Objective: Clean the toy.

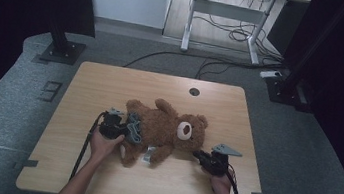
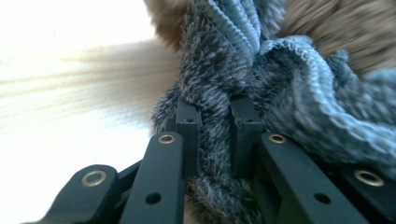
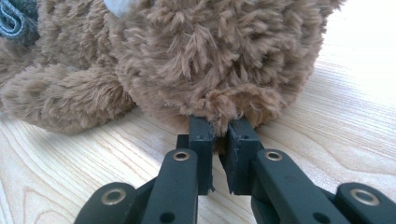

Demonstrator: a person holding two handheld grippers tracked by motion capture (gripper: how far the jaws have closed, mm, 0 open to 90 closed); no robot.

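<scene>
A brown teddy bear (image 1: 161,128) lies on its back on the wooden table (image 1: 111,84), head to the right. A grey-blue knit garment (image 1: 134,127) sits bunched at its lower body. My left gripper (image 1: 123,130) is shut on a fold of it. In the left gripper view the knit garment (image 2: 299,93) is pinched between the jaws of the left gripper (image 2: 215,112), brown fur behind it. My right gripper (image 1: 200,156) lies low on the table by the bear's head. In the right gripper view the right gripper (image 3: 219,128) is shut on a furry ear (image 3: 233,100).
A white tag (image 1: 149,155) hangs from the bear toward the table's front edge. A round cable hole (image 1: 194,91) sits near the far edge. Beyond the table stand a white-legged desk (image 1: 226,13) and loose floor cables (image 1: 225,63).
</scene>
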